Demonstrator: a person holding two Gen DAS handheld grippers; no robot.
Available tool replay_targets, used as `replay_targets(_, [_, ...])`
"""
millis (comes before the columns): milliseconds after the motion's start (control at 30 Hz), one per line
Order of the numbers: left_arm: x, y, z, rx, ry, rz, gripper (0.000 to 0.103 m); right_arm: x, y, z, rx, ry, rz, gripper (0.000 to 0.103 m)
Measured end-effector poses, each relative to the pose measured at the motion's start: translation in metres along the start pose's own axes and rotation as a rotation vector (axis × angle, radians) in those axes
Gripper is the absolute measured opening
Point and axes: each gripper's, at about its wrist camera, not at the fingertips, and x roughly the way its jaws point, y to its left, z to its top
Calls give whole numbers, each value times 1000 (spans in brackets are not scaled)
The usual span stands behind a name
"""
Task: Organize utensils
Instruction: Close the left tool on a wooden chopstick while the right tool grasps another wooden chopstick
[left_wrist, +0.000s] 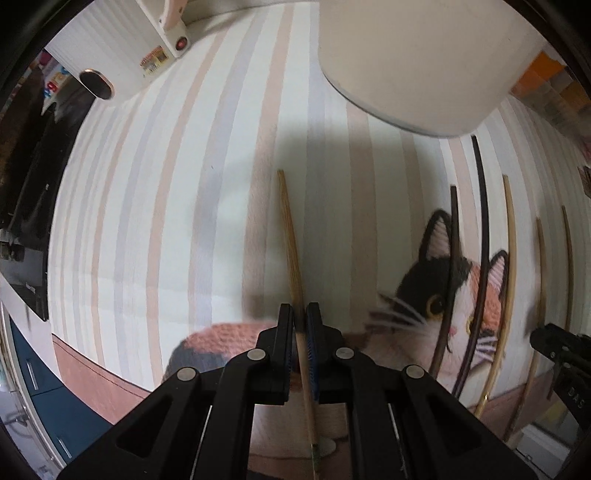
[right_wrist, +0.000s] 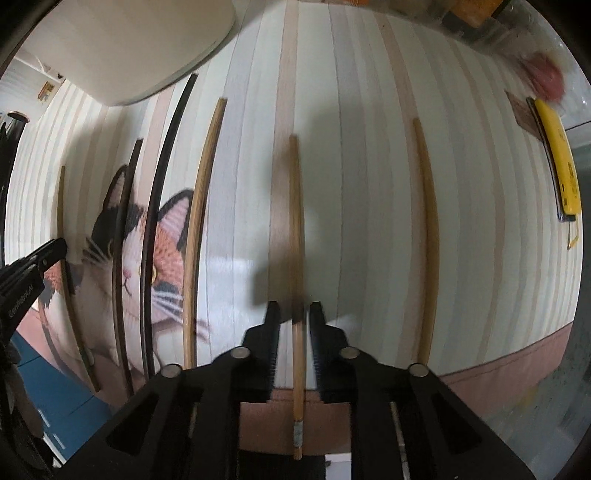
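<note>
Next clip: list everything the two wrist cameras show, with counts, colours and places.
mat: one, cream with pink and grey stripes and a cat picture, under everything
light chopsticks: four, tan wood, lying lengthwise on the mat, one at each gripper
dark chopsticks: two, black and dark brown, side by side over the cat picture
white container: one, at the mat's far end
yellow object: one, flat, at the mat's right edge; what it is I cannot tell
left hand-held gripper: black, shut on a light chopstick
right hand-held gripper: black, open, a light chopstick between its fingers
</note>
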Motion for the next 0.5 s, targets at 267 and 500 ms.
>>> replay_targets(267, [-1, -8, -4, 7, -11, 1, 5, 6, 6, -7, 74, -24, 31, 7])
replay_targets(500, [-3, -7, 2, 6, -15, -4, 4, 4, 2, 8, 119, 8, 52, 8])
